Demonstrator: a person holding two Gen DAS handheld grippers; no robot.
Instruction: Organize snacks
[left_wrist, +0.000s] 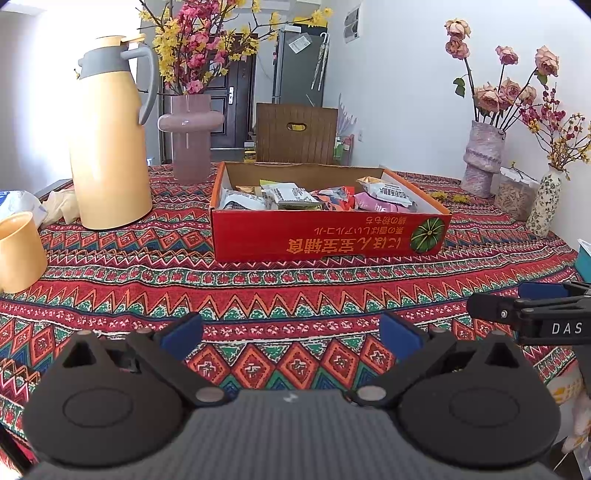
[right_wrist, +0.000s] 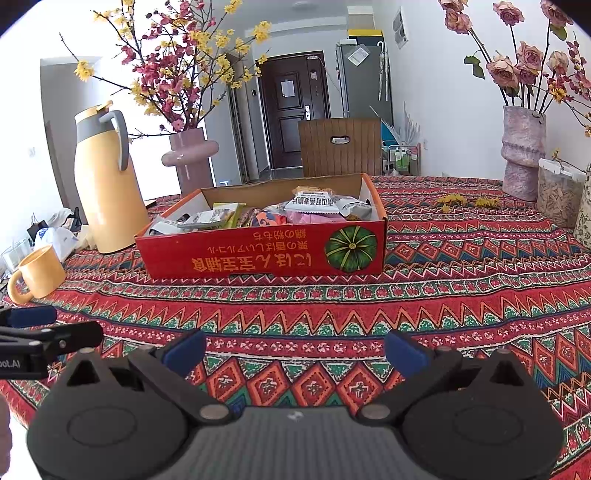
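Both your left gripper (left_wrist: 291, 338) and right gripper (right_wrist: 295, 349) are spread and empty, so check the snack packets (left_wrist: 317, 195) already lie settled inside the red box (left_wrist: 328, 236).

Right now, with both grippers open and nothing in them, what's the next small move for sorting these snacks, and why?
Probably ease the right gripper forward over the red box. Both it and the left gripper are open and empty above the tablecloth, short of the box, and the snack packets all lie heaped inside.

One box (left_wrist: 325, 236), three vases (left_wrist: 190, 136)
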